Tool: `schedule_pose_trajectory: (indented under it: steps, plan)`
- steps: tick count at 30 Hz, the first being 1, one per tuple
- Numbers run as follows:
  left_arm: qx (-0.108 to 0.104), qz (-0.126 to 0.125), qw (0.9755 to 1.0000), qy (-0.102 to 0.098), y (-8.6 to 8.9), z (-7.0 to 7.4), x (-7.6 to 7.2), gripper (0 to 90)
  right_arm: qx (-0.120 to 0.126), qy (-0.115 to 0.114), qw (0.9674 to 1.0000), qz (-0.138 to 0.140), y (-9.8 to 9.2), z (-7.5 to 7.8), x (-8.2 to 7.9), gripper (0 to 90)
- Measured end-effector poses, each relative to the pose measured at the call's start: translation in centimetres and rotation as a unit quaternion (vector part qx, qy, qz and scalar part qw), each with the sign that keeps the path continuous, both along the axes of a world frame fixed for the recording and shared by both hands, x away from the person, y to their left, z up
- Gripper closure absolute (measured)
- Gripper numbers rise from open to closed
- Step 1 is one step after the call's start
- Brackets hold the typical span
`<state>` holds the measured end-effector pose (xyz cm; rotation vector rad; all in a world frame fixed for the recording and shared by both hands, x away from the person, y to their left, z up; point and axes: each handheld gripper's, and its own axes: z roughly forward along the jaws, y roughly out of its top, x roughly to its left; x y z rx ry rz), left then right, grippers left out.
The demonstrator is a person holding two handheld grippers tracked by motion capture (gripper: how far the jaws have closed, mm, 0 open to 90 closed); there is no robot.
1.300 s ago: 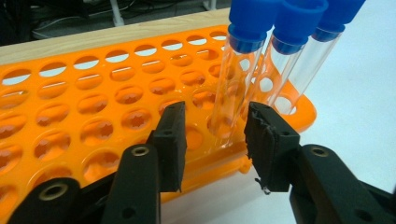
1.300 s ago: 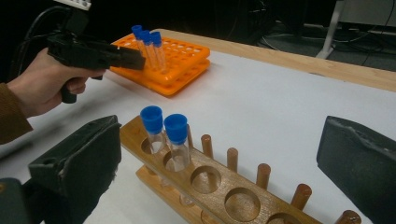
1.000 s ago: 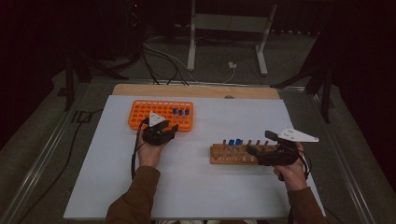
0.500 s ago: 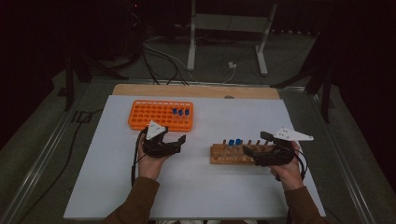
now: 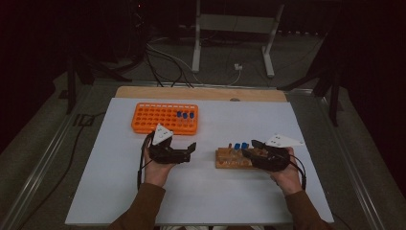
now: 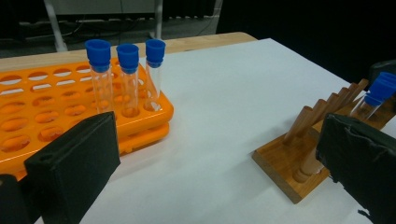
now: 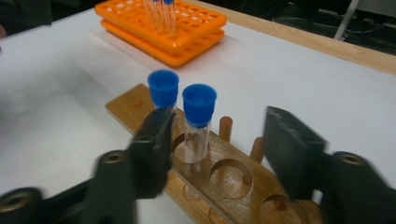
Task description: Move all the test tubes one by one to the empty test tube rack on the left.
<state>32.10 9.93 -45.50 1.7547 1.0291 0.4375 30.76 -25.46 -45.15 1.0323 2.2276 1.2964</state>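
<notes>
High view overlooks table (image 5: 115, 191); 2 gripper views close.

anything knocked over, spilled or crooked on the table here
Nothing stands out. Three capped tubes stand upright in the orange rack, and two more stand upright in the wooden rack. Both racks sit flat on the white table, with no spill or breakage.

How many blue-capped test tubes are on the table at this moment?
5. Three stand side by side in the orange rack. Two stand in the wooden rack: and, the latter between the right gripper jaws. None looks hidden.
</notes>
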Motion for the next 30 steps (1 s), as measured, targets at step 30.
schedule_pose_trajectory:
  steps: [30]
  plan:
    - [0.004, -0.025, 0.9997, -0.003, -1.3, 0.3, -0.5, 0.8, 0.024, -0.011, 0.9996, 0.006, 0.5, 0.9, -0.2, 77.0]
